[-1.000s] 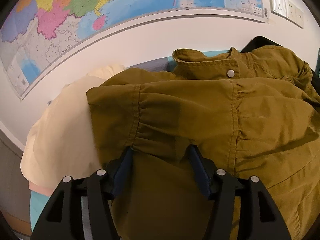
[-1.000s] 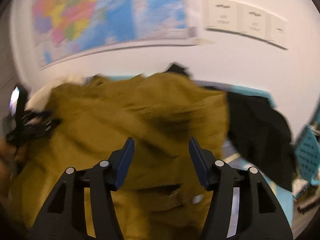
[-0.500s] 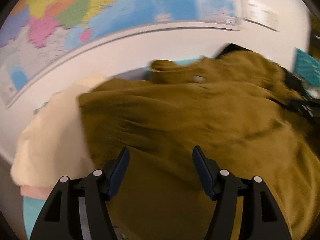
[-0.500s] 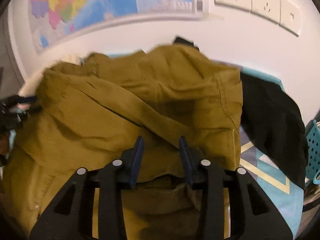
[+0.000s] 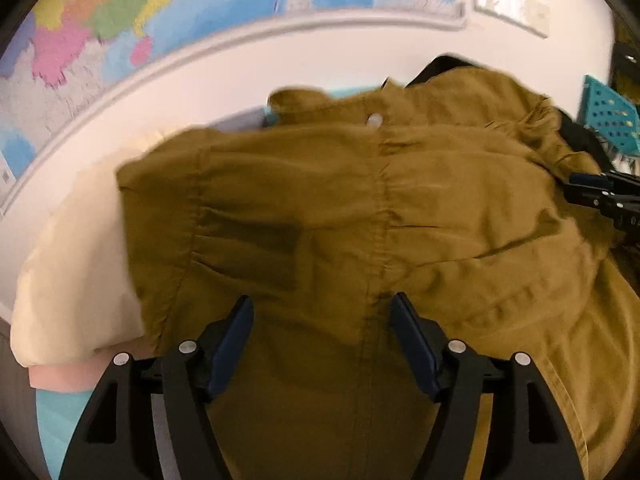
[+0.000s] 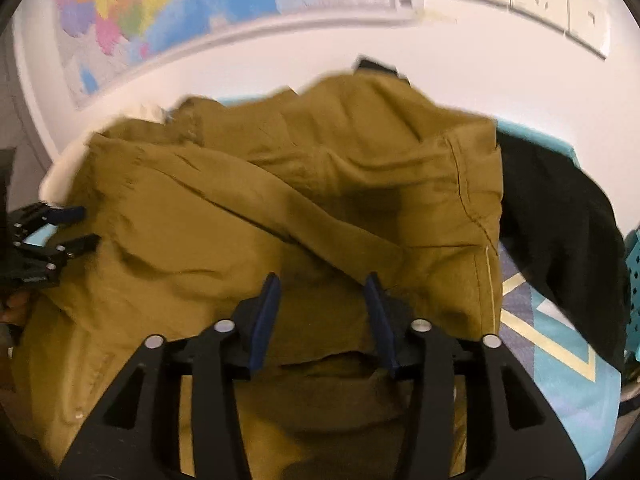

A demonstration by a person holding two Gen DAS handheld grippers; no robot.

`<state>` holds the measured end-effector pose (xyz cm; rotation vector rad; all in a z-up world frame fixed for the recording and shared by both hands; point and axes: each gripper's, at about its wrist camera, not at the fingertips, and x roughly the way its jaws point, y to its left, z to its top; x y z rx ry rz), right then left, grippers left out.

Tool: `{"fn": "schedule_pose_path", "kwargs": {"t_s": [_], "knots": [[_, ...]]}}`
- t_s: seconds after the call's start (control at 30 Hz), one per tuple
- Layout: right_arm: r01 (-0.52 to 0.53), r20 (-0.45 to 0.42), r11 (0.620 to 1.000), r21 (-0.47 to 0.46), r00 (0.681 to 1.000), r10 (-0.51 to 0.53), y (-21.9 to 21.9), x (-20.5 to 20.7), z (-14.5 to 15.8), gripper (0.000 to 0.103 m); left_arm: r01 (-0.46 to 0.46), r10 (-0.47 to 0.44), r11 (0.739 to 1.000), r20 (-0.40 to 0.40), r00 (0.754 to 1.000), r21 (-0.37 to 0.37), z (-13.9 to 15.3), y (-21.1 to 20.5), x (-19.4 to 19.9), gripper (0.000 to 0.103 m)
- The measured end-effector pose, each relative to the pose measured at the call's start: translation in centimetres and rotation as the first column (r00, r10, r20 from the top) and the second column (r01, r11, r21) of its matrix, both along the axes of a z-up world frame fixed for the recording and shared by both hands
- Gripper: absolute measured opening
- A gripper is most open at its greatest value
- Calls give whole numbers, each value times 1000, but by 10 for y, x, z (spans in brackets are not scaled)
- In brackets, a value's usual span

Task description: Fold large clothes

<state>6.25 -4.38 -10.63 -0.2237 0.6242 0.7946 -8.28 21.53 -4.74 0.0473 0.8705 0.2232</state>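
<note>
The left hand-held gripper (image 5: 322,312) is hanging over the olive jacket (image 5: 360,216), its jaws opening with nothing pinched between them. The right hand-held gripper (image 6: 322,290) is opening too, seemingly clear of the cloth under it. Beyond, a cream garment (image 5: 76,264) is lying left, a black one (image 6: 560,232) right.

The left gripper (image 5: 322,312) points steeply downward, its black arms spread and its blue-padded fingers (image 5: 236,332) set well apart; the jaws are opening, and nothing is pinched between them. The right gripper (image 6: 322,292) angles down less steeply, its blue pads (image 6: 266,312) closer together, jaws also opening with no grip. Each gripper shows at the edge of the other's view.
</note>
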Motion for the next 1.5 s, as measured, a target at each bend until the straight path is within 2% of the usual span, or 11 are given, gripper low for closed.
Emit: {"fn": "schedule_pose_path", "kwargs": {"t_s": [0.1,0.2,0.37,0.57,0.7,0.93,1.0,1.13,1.3,1.43,1.5], "knots": [[-74,11,997,23,997,73,-1,-23,8,49,32,-31,999,20,999,-19,6,-7,-19,69],[-131,4,991,8,991,131,9,-34,2,49,44,-44,998,3,999,-36,1,-15,-24,69],[-91,-11,992,-85,996,91,25,-18,-28,47,17,-18,1000,-47,999,-15,-17,-13,-14,70],[-73,-27,995,-70,997,71,23,-16,-26,49,-8,8,1000,-43,999,0,-14,-12,-20,70],[-76,-41,997,-19,996,75,5,-26,-19,58,-19,19,1000,-28,999,12,-9,-14,-28,71],[-101,-46,993,56,994,104,-27,-56,-1,62,-27,27,999,10,1000,18,4,-22,-59,75],[-112,-52,992,61,992,115,-30,-63,0,66,-29,28,1000,24,999,9,8,-22,-69,75],[-118,-110,985,128,985,132,-58,-74,0,69,-14,19,997,68,997,-79,18,-9,-108,77],[-47,-146,977,207,986,78,-120,-87,4,77,-45,63,982,92,994,-184,20,16,-161,82],[49,-201,968,247,980,2,-171,-92,-7,81,-94,114,959,61,992,-266,6,33,-186,83],[87,-238,964,252,971,-25,-187,-93,-17,81,-105,120,938,25,992,-330,-7,37,-196,83]]}}
